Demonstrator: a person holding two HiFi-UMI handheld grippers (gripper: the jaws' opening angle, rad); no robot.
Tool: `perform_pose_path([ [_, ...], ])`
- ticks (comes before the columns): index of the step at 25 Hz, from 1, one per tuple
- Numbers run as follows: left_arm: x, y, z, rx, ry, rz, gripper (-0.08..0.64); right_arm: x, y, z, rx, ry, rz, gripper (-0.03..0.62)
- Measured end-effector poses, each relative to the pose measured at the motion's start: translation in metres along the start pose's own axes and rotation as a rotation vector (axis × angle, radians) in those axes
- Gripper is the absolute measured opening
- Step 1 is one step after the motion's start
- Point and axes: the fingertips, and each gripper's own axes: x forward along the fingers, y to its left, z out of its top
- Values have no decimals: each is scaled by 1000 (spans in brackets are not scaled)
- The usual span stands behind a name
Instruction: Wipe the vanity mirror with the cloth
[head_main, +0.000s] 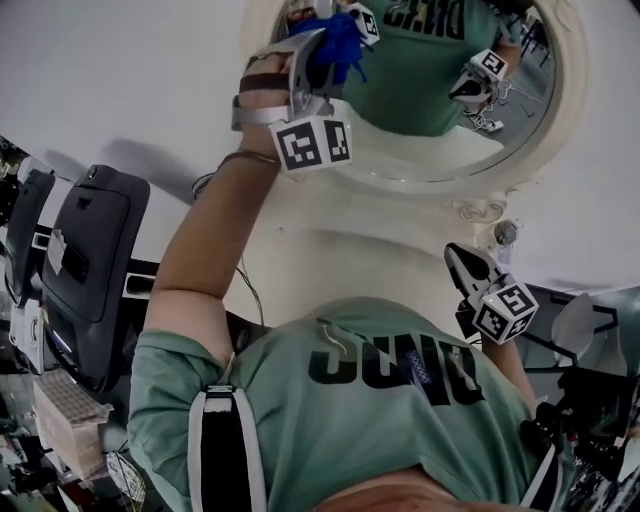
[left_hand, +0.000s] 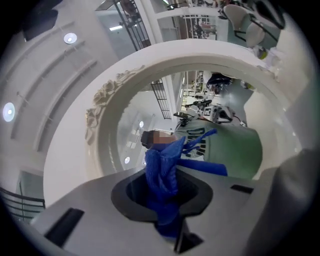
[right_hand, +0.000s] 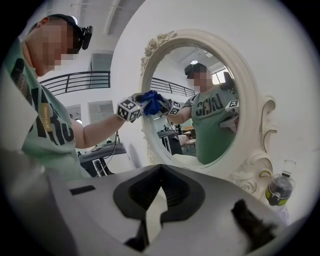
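**A:** Where is the crumpled blue fabric cloth (left_hand: 162, 167)?

**B:** It is clamped in the left gripper (left_hand: 165, 197), whose jaws are closed on its bunched folds. The cloth is raised against the glass of the oval vanity mirror with the carved cream frame (right_hand: 250, 95), near the glass's left edge, where it meets its own reflection.

**A:** And the right gripper (right_hand: 155, 210)?

**B:** It is held low, well apart from the cloth, in front of the mirror's base. Its jaws stand a narrow gap apart with nothing between them.

**A:** Anything beside the mirror?

**B:** A small bottle with a yellow-green band (right_hand: 278, 190) stands just beside the frame's foot.
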Motion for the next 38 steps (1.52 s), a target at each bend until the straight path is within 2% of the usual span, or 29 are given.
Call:
perform_pose_path([
  [2, -16, -50, -19, 45, 17, -58, 64, 0, -2, -2, 3, 21, -3, 8],
  [6, -60, -155, -56, 132, 57, -222, 65, 1, 6, -7, -6, 42, -3, 8],
  [8, -78, -206, -66, 182, 65, -304, 75, 2, 8, -8, -12, 56, -3, 8],
  [10, -86, -244, -66, 231, 67, -351, 78, 3, 6, -9, -14, 70, 3, 8],
  [14, -90, -272, -59, 218, 85, -406, 78, 6, 7, -7, -19, 82, 13, 8],
  [16, -94, -283, -56, 237, 80, -448, 78, 6, 9, -7, -21, 75, 10, 8],
  [18, -98, -297, -52, 226, 88, -505, 78, 5, 10, -7, -25, 59, 6, 8],
  [23, -104, -312, -45, 92, 146, -693, 78, -1, 4, -7, -39, 15, -3, 8],
  [24, -102, -303, -41, 51, 150, -702, 80, -3, 3, -7, -39, 6, -8, 8],
  [26, -89, -258, -23, -17, 118, -632, 81, -8, 1, -7, -33, -8, -18, 8],
  [29, -57, -143, 23, -78, 13, -412, 81, -14, -3, -6, -23, -23, -27, 8],
  [33, -14, 10, 64, -91, -74, -122, 81, -15, -4, -2, -18, -57, -27, 8],
  [35, 5, 62, 72, -84, -76, -34, 81, -15, -6, -1, -15, -71, -29, 8],
  [38, 29, 97, 79, -39, -57, 5, 81, -19, -10, -3, -3, -86, -41, 8],
])
